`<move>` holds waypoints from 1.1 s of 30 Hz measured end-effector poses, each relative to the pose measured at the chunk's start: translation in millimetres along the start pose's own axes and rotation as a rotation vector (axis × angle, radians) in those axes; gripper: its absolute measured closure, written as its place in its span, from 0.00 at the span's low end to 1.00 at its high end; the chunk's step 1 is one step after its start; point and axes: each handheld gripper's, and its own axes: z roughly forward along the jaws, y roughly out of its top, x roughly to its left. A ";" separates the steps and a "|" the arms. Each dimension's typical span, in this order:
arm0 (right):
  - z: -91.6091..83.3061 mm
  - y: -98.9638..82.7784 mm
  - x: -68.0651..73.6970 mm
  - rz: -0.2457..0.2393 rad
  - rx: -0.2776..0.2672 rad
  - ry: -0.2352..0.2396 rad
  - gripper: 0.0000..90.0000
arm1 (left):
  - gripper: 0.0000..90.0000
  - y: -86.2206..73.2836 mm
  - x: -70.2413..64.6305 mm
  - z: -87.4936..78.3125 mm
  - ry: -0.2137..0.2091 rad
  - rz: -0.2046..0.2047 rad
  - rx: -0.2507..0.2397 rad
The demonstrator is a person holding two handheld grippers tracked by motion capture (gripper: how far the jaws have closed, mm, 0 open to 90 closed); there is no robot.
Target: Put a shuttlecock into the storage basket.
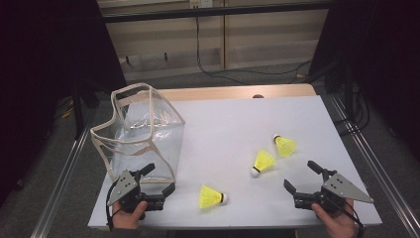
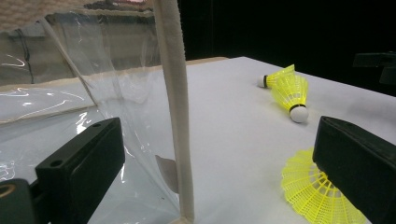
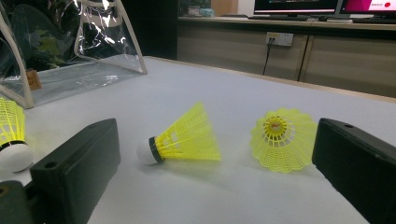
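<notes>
A person is standing at the near edge of the table (image 1: 297, 114), holding a gripper in each hand. The left gripper (image 1: 159, 179) is sitting at the near left, its jaws spread wide with nothing pressed between them; the near corner of the clear plastic bag (image 1: 143, 134) is standing right in front of the gap, and in the left gripper view the bag's cream-coloured edge strip (image 2: 175, 102) is rising upright between the two jaws without touching either. The bag itself is standing open on the left part of the table, empty as far as I can see.

The right gripper (image 1: 301, 176) is resting at the near right, jaws also wide apart and holding nothing. Three yellow shuttlecocks are lying on their sides on the table. The nearest shuttlecock (image 1: 212, 197) is lying between the two grippers, just beside the left one. The middle shuttlecock (image 1: 262, 162) and the far shuttlecock (image 1: 285, 145) are lying close together ahead of the right gripper, apart from it.
</notes>
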 end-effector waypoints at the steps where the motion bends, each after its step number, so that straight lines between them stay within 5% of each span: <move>1: 0.0 0.0 0.0 0.000 0.000 0.000 0.01 | 0.02 -0.1 -0.1 0.1 0.000 0.000 0.001; 19: 1.5 0.8 2.1 -0.003 -0.005 0.013 0.01 | 0.02 1.3 -1.7 0.8 0.000 0.012 0.009; 33: 1.7 1.6 3.0 -0.011 -0.004 0.021 0.02 | 0.02 3.6 -9.3 4.6 -0.050 -0.007 0.018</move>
